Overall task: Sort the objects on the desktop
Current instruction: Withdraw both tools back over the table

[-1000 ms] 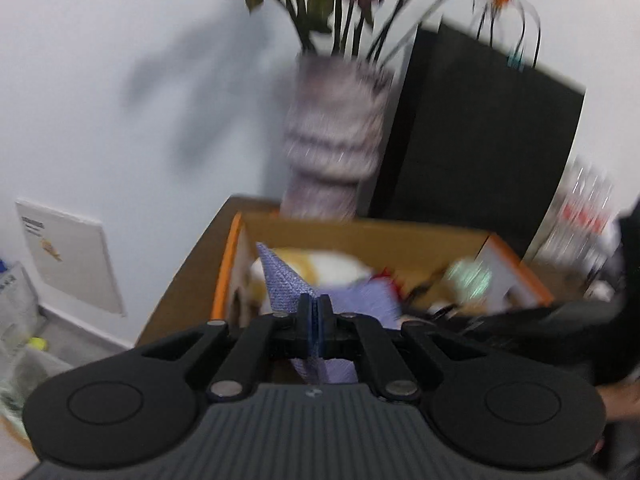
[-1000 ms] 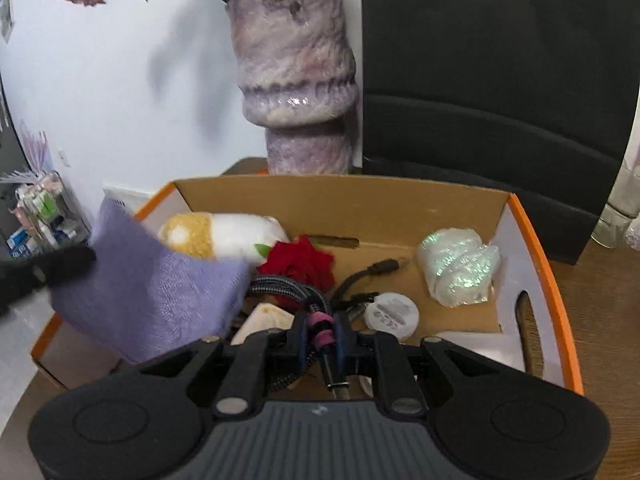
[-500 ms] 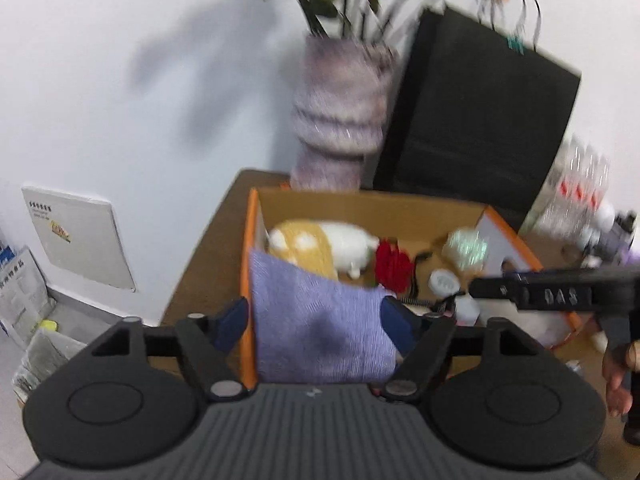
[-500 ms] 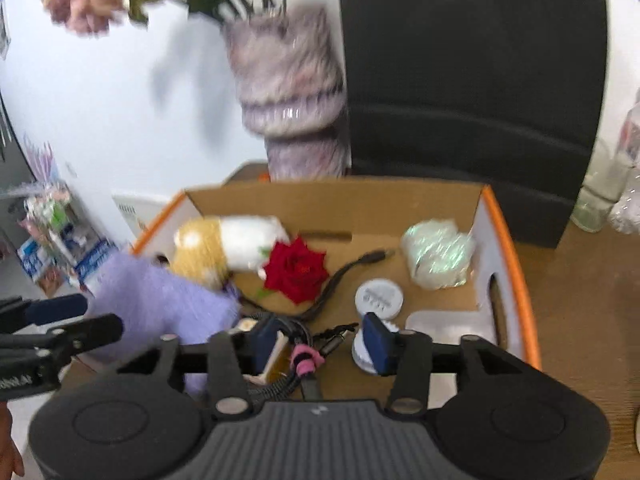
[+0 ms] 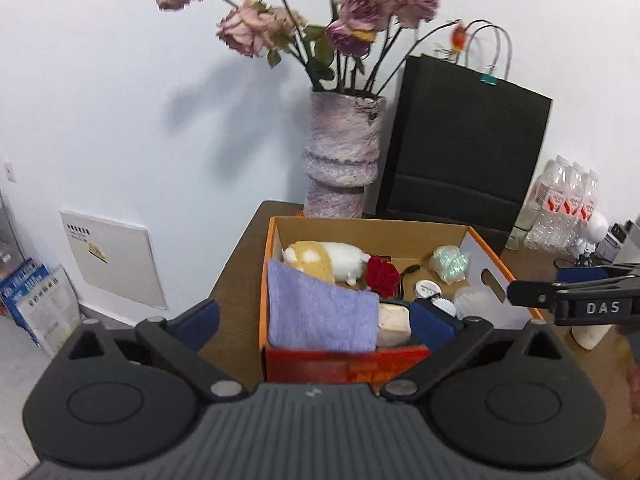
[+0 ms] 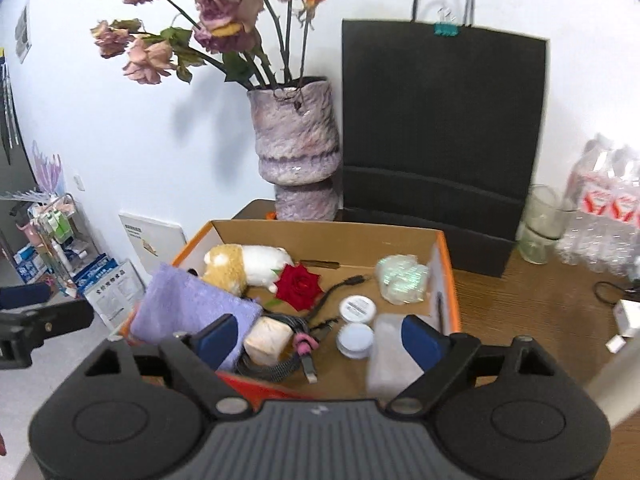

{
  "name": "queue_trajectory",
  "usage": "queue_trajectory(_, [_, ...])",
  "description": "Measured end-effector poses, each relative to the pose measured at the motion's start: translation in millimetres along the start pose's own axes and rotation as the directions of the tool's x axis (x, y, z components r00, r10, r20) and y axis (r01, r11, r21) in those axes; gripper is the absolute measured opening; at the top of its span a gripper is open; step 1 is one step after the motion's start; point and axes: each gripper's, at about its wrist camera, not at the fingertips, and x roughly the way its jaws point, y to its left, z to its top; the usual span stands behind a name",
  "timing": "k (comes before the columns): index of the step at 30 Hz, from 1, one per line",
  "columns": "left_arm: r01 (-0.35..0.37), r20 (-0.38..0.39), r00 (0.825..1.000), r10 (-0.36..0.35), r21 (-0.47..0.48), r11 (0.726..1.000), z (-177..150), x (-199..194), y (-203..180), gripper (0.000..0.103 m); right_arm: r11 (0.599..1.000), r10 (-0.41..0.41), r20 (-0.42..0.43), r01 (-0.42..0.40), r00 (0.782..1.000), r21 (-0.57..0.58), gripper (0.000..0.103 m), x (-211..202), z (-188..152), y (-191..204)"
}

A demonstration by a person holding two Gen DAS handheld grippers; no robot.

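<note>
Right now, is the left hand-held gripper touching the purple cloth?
Apart. In the left wrist view the left hand-held gripper is open and empty; the purple cloth lies in the box beyond its fingers.

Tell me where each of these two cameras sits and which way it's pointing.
Left wrist: on the left tool, looking forward and down at the cardboard box; its open fingers show, and the right tool enters from the right.
Right wrist: on the right tool, facing the same box; open fingers show, left tool at left.
Shared: box, purple cloth, vase, black bag.

flower vase (image 5: pixel 342 158), black paper bag (image 6: pixel 440 128), water bottles (image 5: pixel 560 208)
</note>
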Motion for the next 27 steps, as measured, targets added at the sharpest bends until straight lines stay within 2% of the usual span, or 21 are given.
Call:
queue_trajectory(3, [-0.056, 0.061, 0.997, 0.053, 0.044, 0.997, -23.7, -19.8, -16.2, 0.103, 1.000, -0.022, 0.053, 0.023, 0.998, -0.007, 0.096, -23.2, -26.3, -3.0])
queue_trajectory(5, [-0.095, 0.124, 0.989, 0.084, 0.083, 0.992, -42.0, -33.9, -28.6, 0.103, 0.999, -0.036, 0.089, 0.037, 0.995, -0.013, 0.096, -36.5, -47.0, -2.2])
queue_trajectory(9, [-0.098, 0.171, 0.982, 0.080, 0.098, 0.990, -79.1, -56.6, -44.8, 0.103, 0.999, -0.040, 0.142, 0.043, 0.989, -0.016, 0.097, -60.3, -94.1, 3.9])
queue_trajectory(11, [-0.076, 0.162, 0.985, 0.059, 0.099, 0.992, -100.0, -65.9, -49.8, 0.103, 0.999, -0.031, 0.159, 0.033, 0.987, -0.011, 0.098, -70.8, -118.5, 7.6])
queue_trajectory(16, [-0.034, 0.082, 0.996, 0.028, 0.077, 0.996, -148.4, -84.1, -52.3, 0.103, 1.000, -0.002, 0.147, -0.003, 0.989, 0.027, 0.098, -90.6, -169.0, 13.2])
queue_trajectory(18, [-0.048, 0.066, 0.997, 0.043, 0.063, 0.997, -164.2, -92.3, -50.7, 0.103, 1.000, -0.012, 0.130, 0.010, 0.991, 0.018, 0.098, -96.9, -189.1, 16.4])
queue_trajectory(22, [-0.018, 0.030, 0.999, 0.017, 0.036, 0.999, -197.1, -107.9, -46.0, 0.103, 0.999, -0.050, 0.099, 0.047, 0.994, 0.026, 0.098, -111.3, -226.5, 17.9])
queue_trajectory(27, [-0.015, -0.016, 1.000, 0.016, 0.052, 0.999, -217.5, -113.8, -46.3, 0.103, 0.997, -0.071, 0.059, 0.070, 0.996, 0.028, 0.098, -124.9, -255.0, 12.7])
